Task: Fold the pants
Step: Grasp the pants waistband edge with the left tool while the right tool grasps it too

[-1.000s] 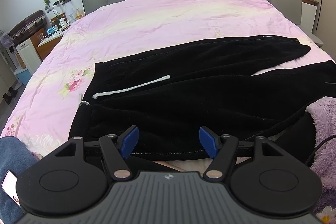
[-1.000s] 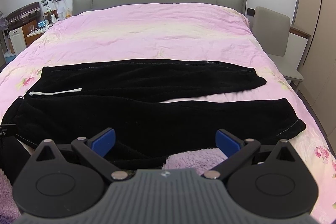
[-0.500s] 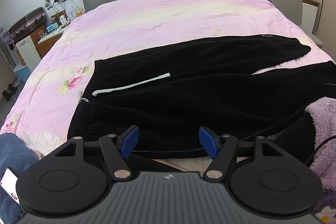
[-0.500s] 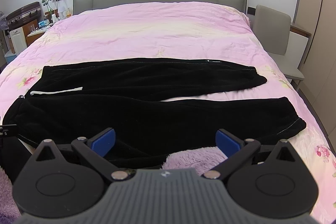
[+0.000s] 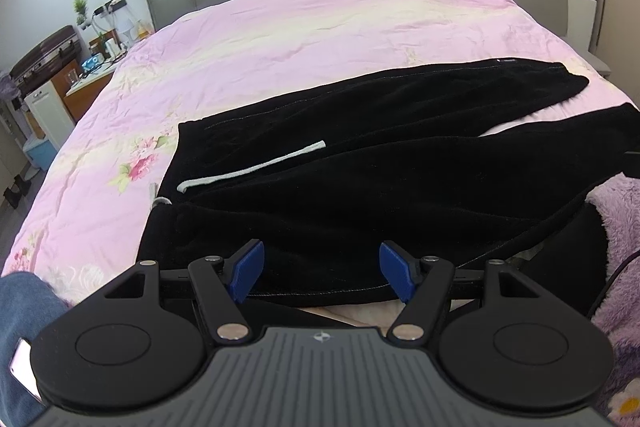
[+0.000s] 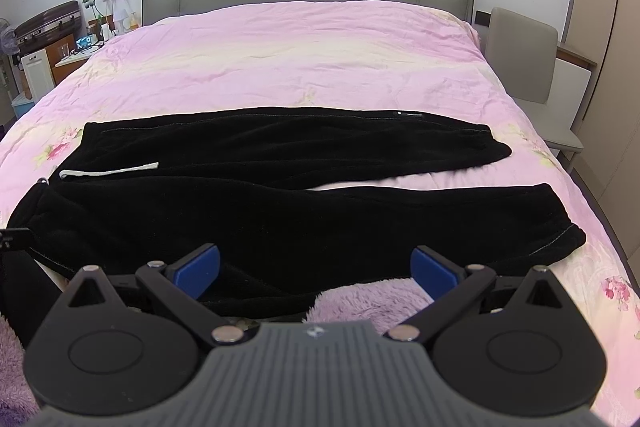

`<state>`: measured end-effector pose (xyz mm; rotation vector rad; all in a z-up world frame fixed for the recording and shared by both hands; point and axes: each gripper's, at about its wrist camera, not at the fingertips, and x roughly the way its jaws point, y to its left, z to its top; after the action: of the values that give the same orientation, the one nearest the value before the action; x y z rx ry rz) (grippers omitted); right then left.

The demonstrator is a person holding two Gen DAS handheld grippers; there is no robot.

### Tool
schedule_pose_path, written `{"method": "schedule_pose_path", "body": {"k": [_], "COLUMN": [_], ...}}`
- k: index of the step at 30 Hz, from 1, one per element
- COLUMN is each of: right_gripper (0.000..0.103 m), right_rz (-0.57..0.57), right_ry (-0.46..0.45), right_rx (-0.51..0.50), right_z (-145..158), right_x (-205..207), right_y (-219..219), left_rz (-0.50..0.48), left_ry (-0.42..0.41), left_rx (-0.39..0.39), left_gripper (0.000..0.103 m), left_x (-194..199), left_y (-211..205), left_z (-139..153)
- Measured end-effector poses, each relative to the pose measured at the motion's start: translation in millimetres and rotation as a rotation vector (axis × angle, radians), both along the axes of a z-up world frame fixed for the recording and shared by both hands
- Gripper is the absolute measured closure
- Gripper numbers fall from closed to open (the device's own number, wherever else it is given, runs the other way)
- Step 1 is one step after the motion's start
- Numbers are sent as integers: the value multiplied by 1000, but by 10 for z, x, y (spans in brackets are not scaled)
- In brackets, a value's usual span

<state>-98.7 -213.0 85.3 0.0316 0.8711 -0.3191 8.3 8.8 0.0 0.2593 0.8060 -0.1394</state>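
Nothing has shifted: black pants [image 6: 280, 203] lie spread on the pink bedspread [image 6: 320, 59] (waistband leftward). Left gripper [image 5: 321, 273] and right gripper [image 6: 316, 269] hover at their near edge, both spread wide, grasping nothing.

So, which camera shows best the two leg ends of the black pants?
The right wrist view: both leg ends of the black pants lie whole on the pink bedcover. The left wrist view shows the far leg's end only; the near leg runs out of frame.

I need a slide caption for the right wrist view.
Open right gripper above black fleece pants spread on pink floral bedcover.
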Motion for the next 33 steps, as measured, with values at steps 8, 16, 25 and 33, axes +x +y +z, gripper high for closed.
{"method": "schedule_pose_path", "body": {"k": [8, 16, 25, 33], "right_gripper": [14, 29, 29, 39], "right_rz": [155, 335, 506, 612], "right_ry": [43, 226, 454, 575], "right_rx": [7, 47, 74, 37], "right_z": [-220, -709, -1397, -1832], "right_x": [159, 641, 1046, 1204], "right_y": [-98, 22, 196, 359], "left_rz": [-252, -589, -735, -626], "left_ry": [142, 307, 428, 473], "left_rx": [52, 223, 418, 487], "left_gripper": [25, 25, 25, 57], "left_x": [291, 655, 818, 928], "left_y": [152, -258, -820, -925], "left_z": [-26, -479, -1333, -1732]}}
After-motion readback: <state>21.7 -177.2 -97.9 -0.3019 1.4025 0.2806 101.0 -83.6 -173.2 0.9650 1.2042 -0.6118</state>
